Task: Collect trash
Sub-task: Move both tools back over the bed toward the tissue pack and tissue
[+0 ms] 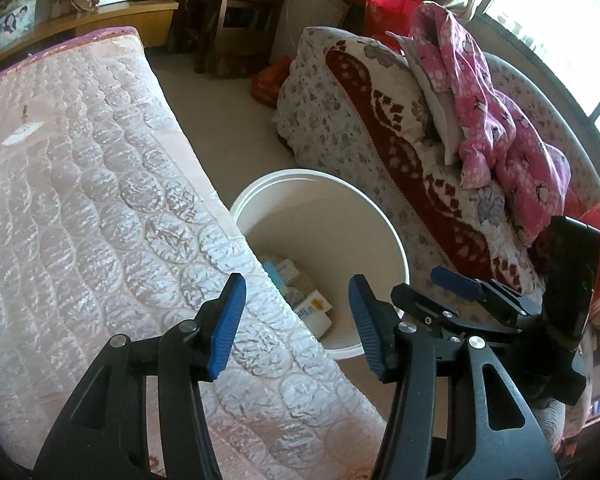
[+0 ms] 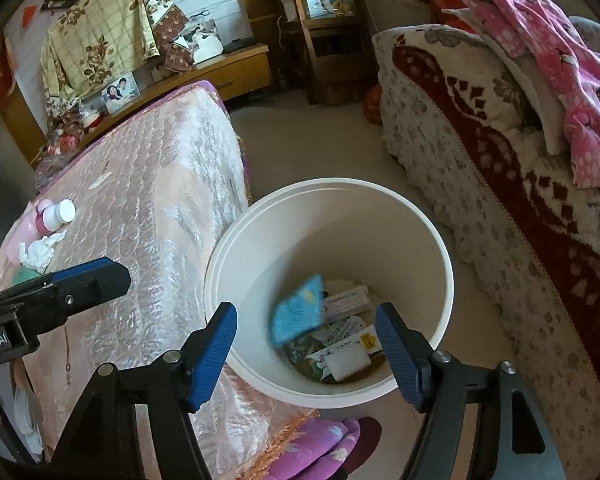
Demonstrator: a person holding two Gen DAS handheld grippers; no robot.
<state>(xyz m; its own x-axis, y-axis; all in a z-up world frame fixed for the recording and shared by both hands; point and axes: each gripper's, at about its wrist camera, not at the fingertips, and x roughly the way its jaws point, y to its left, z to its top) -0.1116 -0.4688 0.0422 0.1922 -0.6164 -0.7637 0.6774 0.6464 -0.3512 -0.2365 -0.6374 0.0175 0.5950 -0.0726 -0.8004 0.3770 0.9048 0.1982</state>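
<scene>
A white bucket [image 2: 416, 224] stands on the floor between the bed and the sofa; it also shows in the left wrist view [image 1: 340, 208]. Inside lie boxes and wrappers [image 2: 346, 344], and a blurred blue packet [image 2: 298, 316] is in the air just inside it. My right gripper [image 2: 306, 350] is open and empty above the bucket's near rim. My left gripper [image 1: 298, 324] is open and empty over the bed's edge beside the bucket. On the bed lie a crumpled white tissue [image 2: 38, 254] and a white-capped bottle [image 2: 56, 214].
The quilted pink mattress [image 1: 80, 200] fills the left. A sofa with a red patterned blanket [image 1: 400, 152] and pink clothes [image 1: 488, 108] is on the right. A wooden stand [image 2: 324, 32] and low cabinet [image 2: 236, 68] are at the back.
</scene>
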